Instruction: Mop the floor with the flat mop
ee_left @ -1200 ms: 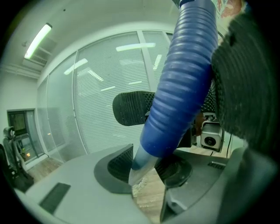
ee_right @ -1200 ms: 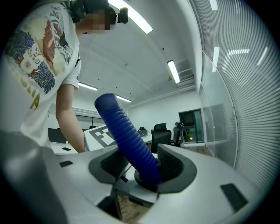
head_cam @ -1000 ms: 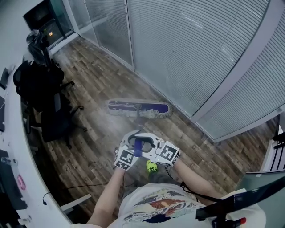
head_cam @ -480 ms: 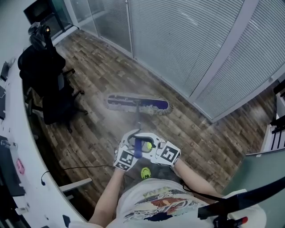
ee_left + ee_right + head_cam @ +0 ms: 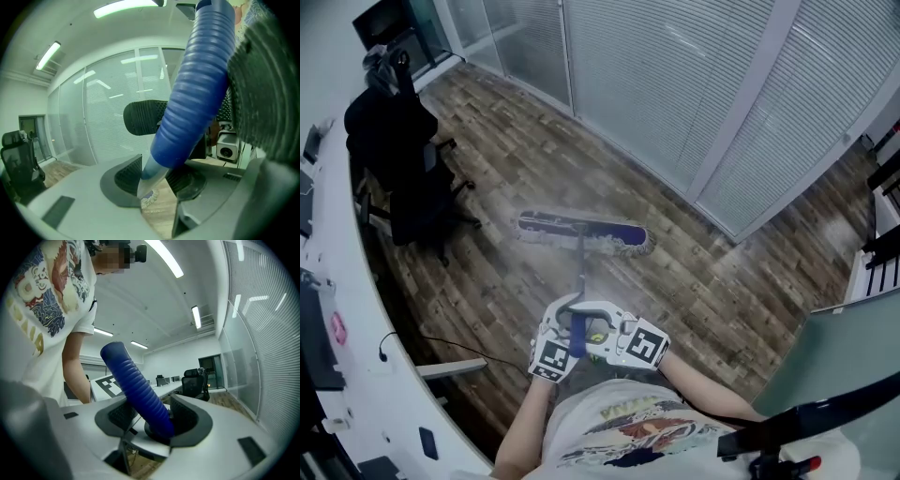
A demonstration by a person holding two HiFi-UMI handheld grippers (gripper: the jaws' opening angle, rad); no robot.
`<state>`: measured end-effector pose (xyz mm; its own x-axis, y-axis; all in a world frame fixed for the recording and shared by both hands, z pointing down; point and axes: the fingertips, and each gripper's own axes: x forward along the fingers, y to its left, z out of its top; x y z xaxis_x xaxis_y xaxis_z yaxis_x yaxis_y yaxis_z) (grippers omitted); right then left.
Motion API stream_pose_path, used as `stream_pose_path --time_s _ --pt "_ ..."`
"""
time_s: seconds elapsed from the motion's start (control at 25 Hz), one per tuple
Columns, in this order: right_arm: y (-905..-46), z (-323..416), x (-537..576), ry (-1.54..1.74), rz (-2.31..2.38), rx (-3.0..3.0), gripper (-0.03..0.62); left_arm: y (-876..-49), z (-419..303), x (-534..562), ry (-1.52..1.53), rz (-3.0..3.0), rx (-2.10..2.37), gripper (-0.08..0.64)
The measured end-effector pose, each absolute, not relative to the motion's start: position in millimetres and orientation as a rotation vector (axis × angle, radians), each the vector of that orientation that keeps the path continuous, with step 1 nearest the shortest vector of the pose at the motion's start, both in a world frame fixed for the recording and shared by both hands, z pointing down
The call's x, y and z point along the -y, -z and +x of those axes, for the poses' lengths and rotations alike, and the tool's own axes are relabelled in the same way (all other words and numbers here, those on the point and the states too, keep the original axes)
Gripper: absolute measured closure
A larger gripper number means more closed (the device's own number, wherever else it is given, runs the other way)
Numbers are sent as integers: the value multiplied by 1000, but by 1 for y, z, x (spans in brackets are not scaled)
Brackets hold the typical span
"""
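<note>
Flat mop (image 5: 580,267): mop head (image 5: 581,229) lies flat on wood floor (image 5: 712,300), crosswise ahead of the person, near glass wall w/ blinds (image 5: 675,84). Pole runs back to blue ribbed grip (image 5: 578,333).
Left gripper (image 5: 157,183): jaws clamped at grip's lower end, where pole starts.
Right gripper (image 5: 153,418): jaws fairly wide, clamped on same grip, just beside left.
Black office chair (image 5: 403,178): left side, well apart from mop head.
White bench (image 5: 337,375): along left edge.

White T-shirt (image 5: 614,439) with colourful print
</note>
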<state>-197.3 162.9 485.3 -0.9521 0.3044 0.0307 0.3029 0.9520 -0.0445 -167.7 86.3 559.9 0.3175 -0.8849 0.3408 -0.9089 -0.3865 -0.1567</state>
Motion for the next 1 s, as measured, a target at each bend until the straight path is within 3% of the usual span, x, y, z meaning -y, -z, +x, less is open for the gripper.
stream_pose_path --time_s 0.48,1.0 --pt "-492 -41 -268 -48 -519 3043 380 -564 -17 -193 -648 2467 1698 436" --pt "-489 -34 -267 -21 -627 3039 374 -561 -9 -190 -668 2487 1696 437"
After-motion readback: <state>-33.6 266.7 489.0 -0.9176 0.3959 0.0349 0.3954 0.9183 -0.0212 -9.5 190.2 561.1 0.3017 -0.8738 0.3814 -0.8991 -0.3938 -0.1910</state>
